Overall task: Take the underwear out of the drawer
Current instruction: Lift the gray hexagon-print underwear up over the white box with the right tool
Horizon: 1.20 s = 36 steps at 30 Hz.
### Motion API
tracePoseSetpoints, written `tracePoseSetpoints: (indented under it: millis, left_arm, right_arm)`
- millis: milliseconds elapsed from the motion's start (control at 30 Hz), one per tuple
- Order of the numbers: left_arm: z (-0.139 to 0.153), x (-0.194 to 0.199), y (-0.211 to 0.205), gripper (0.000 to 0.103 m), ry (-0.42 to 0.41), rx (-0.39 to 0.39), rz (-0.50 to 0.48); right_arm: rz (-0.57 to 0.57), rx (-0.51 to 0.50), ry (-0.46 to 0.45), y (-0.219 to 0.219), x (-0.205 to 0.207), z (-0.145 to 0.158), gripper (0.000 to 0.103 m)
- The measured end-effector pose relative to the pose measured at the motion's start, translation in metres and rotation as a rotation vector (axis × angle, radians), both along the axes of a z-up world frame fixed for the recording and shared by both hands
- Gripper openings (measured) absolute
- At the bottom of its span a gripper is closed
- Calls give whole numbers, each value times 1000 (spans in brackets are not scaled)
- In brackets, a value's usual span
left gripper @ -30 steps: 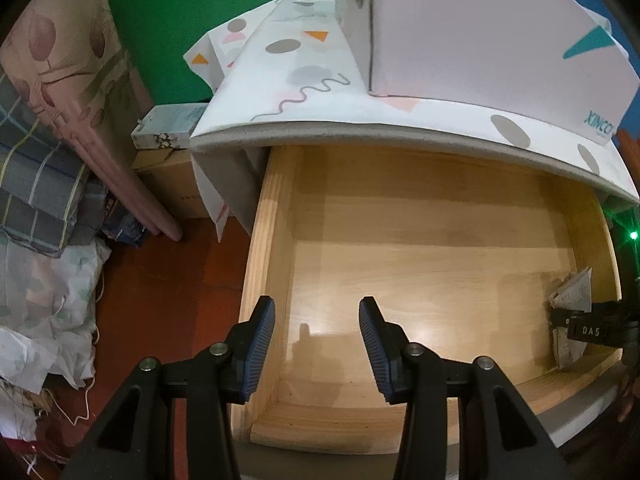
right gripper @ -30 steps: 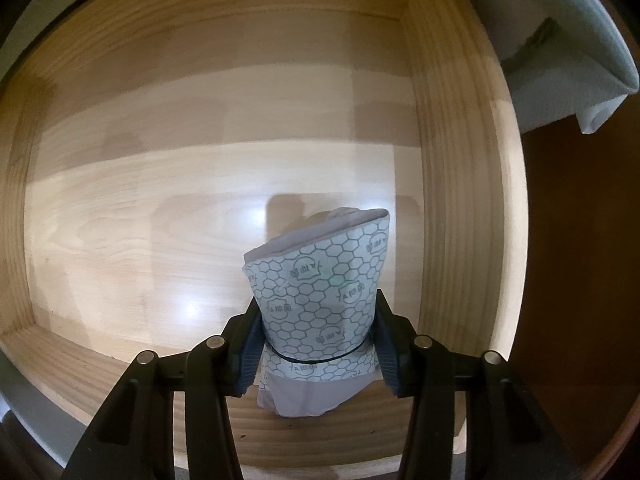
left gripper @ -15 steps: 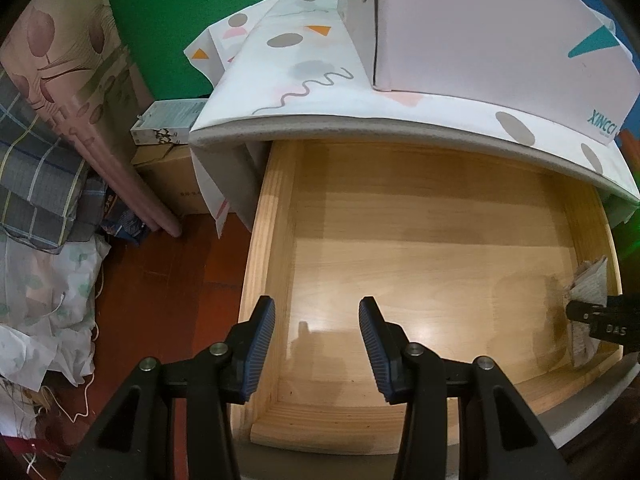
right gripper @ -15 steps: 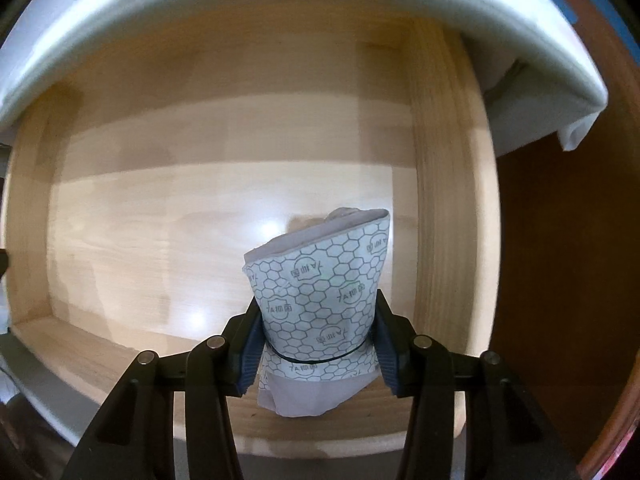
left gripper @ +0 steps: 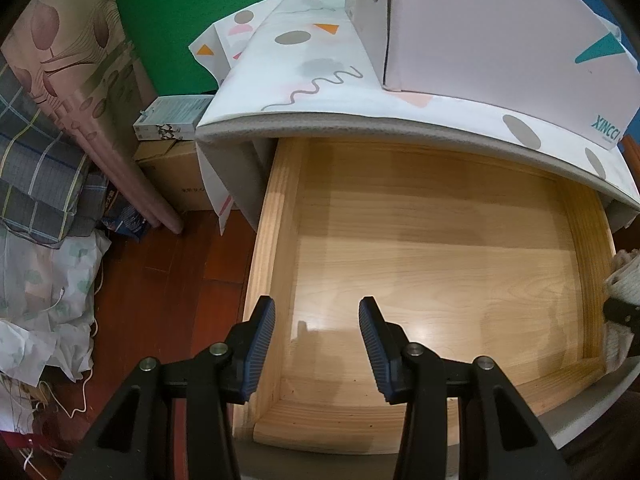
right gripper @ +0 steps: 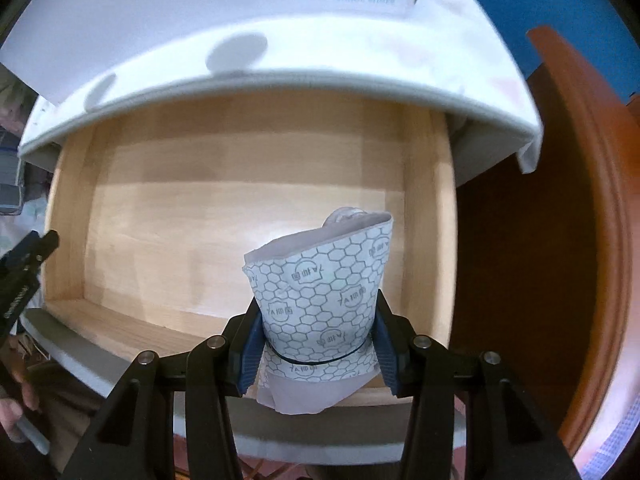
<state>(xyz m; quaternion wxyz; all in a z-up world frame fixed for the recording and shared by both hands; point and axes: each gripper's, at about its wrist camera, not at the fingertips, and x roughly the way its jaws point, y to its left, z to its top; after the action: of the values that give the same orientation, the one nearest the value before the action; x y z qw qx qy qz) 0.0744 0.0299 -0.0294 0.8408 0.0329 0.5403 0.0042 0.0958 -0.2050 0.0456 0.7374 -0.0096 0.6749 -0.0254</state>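
Note:
My right gripper [right gripper: 318,344] is shut on a folded pair of underwear [right gripper: 320,276], white with a grey hexagon print and a pale lilac lining, held above the near right part of the open wooden drawer [right gripper: 72,248]. In the left wrist view the underwear [left gripper: 624,284] shows at the right edge, above the drawer's right wall [left gripper: 592,280]. My left gripper [left gripper: 316,344] is open and empty over the drawer's near left corner. The drawer floor [left gripper: 420,264] is bare wood.
A white cabinet top with a patterned cover [left gripper: 304,76] overhangs the drawer and carries a white XINCCI box [left gripper: 500,40]. Bedding and bags [left gripper: 44,208] lie on the red-brown floor at left. A brown wooden panel [right gripper: 568,220] stands right of the drawer.
My right gripper has lifted the underwear up and back out of the drawer; the cabinet top and box now show above it. My left gripper has stayed open over the near left corner.

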Motion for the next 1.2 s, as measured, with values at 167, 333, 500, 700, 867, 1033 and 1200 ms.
tracePoseSetpoints:
  millis: [167,333,500,700,867,1033,1200]
  left_arm:
    - [0,-1,1,45,-3,-2,3]
    - [1,-1,2,45,-4,1,4]
    - [2,-1,3,45,-8,1,5]
    - [4,-2,4,45,-16,0,13]
    - [5,-2,6,45,-25,0,17]
    - [7,-2,9,45,-33,-4,29]
    - [8,-3,11,45,-37,-6,39]
  right_arm:
    - [-1,7,-28,2,11,26,45]
    - [18,16,-58,29,17,38,45]
    - [49,28,-111,40,16,69,45]
    - [70,31,-190,44,27,118,45]
    - [75,20,-254,50,46,152,45]
    - [70,8,-317,55,74,183,45]
    - [73,2,-368,65,110,208,45]
